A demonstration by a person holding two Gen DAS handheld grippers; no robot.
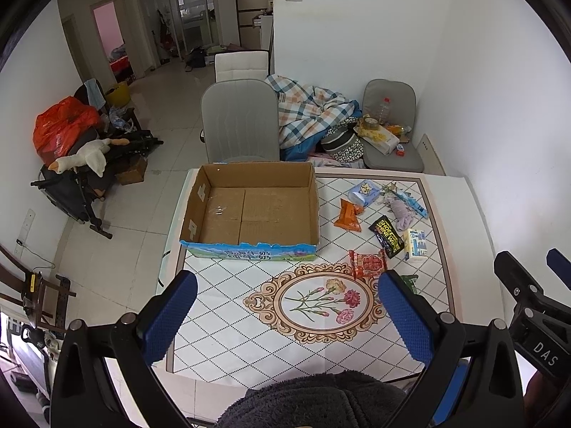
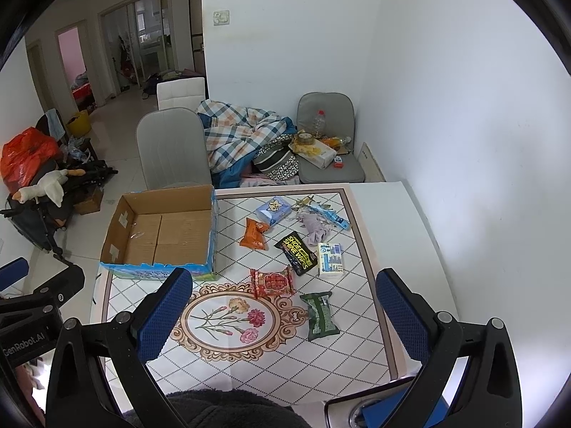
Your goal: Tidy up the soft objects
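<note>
An open cardboard box (image 1: 249,210) (image 2: 160,235) stands empty on the table's left half. To its right lie several soft packets: an orange pack (image 2: 254,234), a black wipes pack (image 2: 297,252), a red pack (image 2: 273,281), a green pack (image 2: 319,315), a white tissue pack (image 2: 331,259), a light blue tissue pack (image 2: 274,209) and a purple plush toy (image 2: 314,230). My left gripper (image 1: 285,317) hovers open over the table's near edge, holding nothing. My right gripper (image 2: 285,315) is open too, above the near side with the green pack between its fingers' line of sight.
The table (image 2: 378,214) has a patterned cloth with a flower medallion (image 2: 235,317). Grey chairs (image 1: 239,121) (image 2: 328,142) and a plaid blanket (image 2: 242,132) sit beyond the far edge. A dark fleece sleeve (image 1: 314,403) is at the bottom. A wall stands on the right.
</note>
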